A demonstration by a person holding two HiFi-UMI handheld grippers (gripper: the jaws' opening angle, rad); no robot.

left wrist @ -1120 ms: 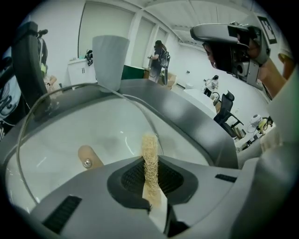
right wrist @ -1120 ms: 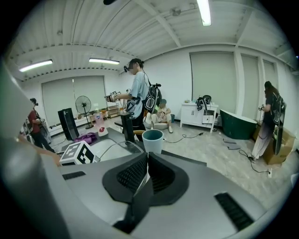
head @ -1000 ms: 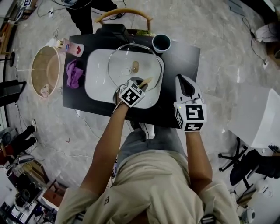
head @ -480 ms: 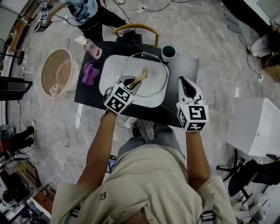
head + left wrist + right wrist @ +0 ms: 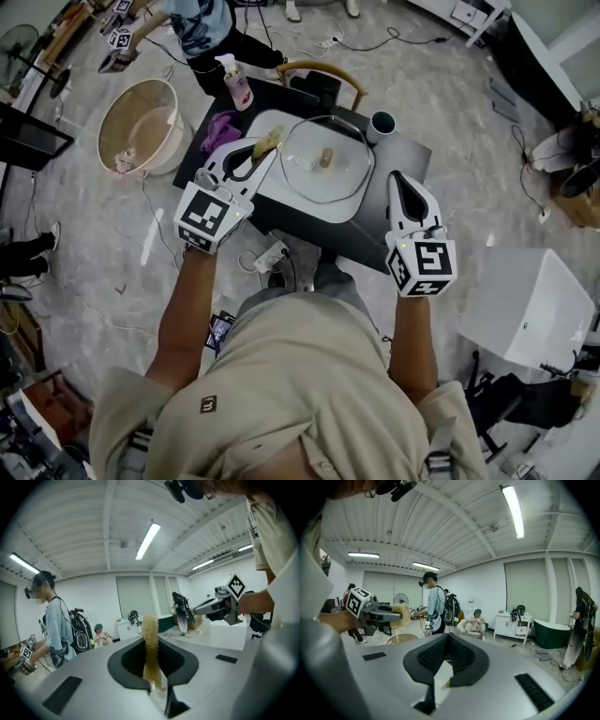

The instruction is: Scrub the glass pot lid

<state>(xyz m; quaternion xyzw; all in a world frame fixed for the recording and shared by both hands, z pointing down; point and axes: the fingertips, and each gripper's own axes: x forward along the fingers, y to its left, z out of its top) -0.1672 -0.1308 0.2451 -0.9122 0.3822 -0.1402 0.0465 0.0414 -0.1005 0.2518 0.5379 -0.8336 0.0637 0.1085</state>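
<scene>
The glass pot lid, with a tan knob at its centre, lies in a white basin on the black table. My left gripper is raised over the basin's left end, clear of the lid, and is shut on a tan loofah scrubber. In the left gripper view the scrubber sticks out past the jaws of the left gripper, which looks across the room. My right gripper hovers near the table's right front edge, shut and empty; in its own view the right gripper shows its tips meeting.
A pink soap bottle, a purple cloth and a dark cup stand around the basin. A wooden chair is behind the table, and a round tub and a person are to the left. A white box stands at the right.
My left gripper has lifted the scrubber off the lid and swung left and up. The right gripper has barely moved. The head view has shifted.
</scene>
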